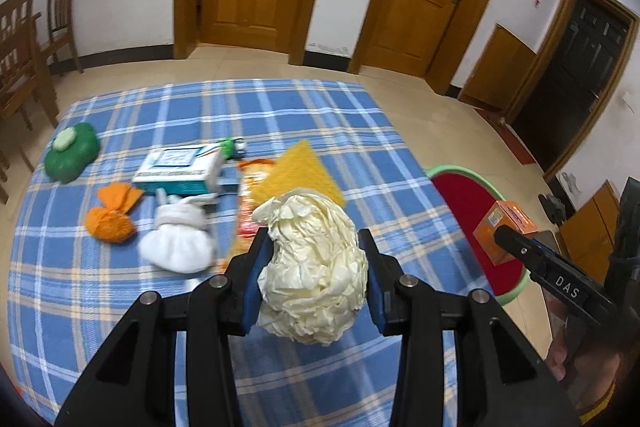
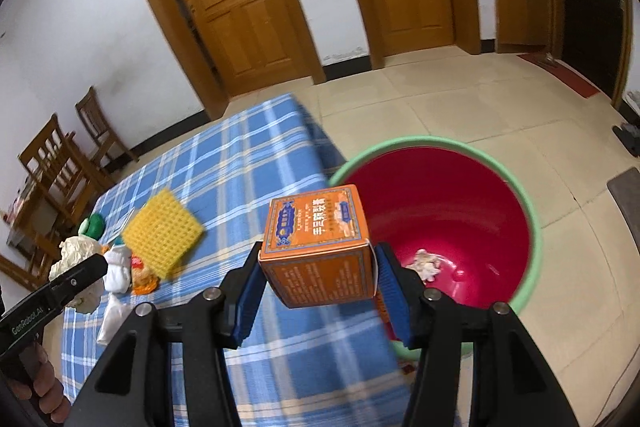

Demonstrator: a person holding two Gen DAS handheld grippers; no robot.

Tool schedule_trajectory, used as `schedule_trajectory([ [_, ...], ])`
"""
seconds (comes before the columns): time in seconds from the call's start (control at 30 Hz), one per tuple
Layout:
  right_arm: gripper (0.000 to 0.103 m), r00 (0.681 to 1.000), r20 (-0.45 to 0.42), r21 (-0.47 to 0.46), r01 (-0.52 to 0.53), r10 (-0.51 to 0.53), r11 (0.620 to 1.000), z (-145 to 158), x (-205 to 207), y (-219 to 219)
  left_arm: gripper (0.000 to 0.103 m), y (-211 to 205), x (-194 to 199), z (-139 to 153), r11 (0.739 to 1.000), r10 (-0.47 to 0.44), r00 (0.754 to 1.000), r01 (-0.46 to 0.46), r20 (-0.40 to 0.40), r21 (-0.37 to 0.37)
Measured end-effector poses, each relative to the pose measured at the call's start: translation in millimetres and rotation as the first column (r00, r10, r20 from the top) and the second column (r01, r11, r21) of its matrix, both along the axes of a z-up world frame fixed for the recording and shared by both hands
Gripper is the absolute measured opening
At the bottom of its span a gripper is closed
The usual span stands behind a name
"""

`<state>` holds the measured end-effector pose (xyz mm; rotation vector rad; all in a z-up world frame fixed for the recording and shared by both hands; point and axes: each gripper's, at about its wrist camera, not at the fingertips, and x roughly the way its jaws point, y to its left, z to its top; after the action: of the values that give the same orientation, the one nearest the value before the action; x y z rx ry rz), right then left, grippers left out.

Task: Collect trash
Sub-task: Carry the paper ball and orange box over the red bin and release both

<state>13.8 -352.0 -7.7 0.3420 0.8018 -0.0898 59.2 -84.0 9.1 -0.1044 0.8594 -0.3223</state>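
My left gripper (image 1: 316, 267) is shut on a crumpled cream paper ball (image 1: 316, 267), held above the blue plaid table (image 1: 280, 107); the ball also shows in the right wrist view (image 2: 78, 251). My right gripper (image 2: 318, 275) is shut on an orange carton (image 2: 320, 247), held at the table's right edge beside the red bin with a green rim (image 2: 440, 211). The carton (image 1: 502, 231) and the bin (image 1: 468, 195) also show in the left wrist view. A crumpled scrap (image 2: 426, 263) lies in the bin.
On the table lie a green pouch (image 1: 72, 151), a teal and white box (image 1: 180, 167), an orange wrapper (image 1: 112, 215), a white sock (image 1: 178, 239), a snack packet (image 1: 250, 195) and a yellow sponge (image 1: 300, 167). Wooden chairs (image 1: 24, 59) stand left.
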Motion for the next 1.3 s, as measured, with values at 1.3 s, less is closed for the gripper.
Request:
schedule_trajectory([
  [1.3,0.060,0.956,0.010,0.127,0.289,-0.292,0.949,-19,-40,-139,0.043,-189,32,-22,0.929,-0.343,0.936,0.351,-0.078,0.118],
])
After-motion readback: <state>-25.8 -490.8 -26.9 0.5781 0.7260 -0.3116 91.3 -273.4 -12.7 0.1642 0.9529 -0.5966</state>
